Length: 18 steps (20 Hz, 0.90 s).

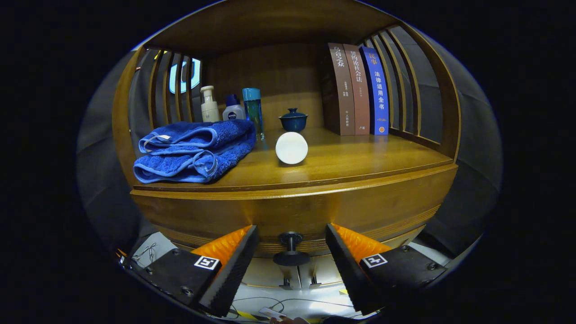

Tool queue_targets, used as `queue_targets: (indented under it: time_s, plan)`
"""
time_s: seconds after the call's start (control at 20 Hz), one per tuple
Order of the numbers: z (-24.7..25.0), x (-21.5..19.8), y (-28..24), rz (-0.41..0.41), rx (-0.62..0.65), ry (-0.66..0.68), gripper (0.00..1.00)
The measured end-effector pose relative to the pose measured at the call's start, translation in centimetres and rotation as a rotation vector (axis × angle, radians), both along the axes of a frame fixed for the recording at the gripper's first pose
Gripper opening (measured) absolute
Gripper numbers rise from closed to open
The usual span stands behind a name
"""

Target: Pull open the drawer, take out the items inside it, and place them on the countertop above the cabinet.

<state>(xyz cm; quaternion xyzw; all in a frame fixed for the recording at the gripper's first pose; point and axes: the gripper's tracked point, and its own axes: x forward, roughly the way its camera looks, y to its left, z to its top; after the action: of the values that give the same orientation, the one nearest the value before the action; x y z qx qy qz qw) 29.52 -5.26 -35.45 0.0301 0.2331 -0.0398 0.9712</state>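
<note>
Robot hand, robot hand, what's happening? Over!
Tool open, fingers either side of drawer knob, not gripping. Drawer shut. Nothing blocking.

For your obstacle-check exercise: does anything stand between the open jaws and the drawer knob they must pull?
Nothing visible does. The gripper is open, and the dark drawer knob sits in the gap between its jaws, touching neither. The blue towel, white cylinder and books rest above on the countertop, beyond the knob.
</note>
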Motion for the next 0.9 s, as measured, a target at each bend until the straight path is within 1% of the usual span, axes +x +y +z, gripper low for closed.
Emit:
queue_targets:
  time_s: [0.2, 0.4, 0.55, 0.65, 0.8, 0.9]
  plan:
    - [1.5, -1.4, 0.2, 0.022, -0.033, -0.017, 1.00]
    - [4.9, -3.8, 0.2, 0.016, -0.016, -0.058, 1.00]
    - [9.4, -6.2, 0.6, 0.020, -0.002, -0.129, 1.00]
    - [12.8, -8.1, 1.1, 0.039, -0.010, -0.184, 1.00]
    - [18.1, -11.6, 1.6, 0.064, -0.054, -0.286, 0.99]
    - [20.6, -13.9, 2.0, 0.075, -0.085, -0.343, 0.99]
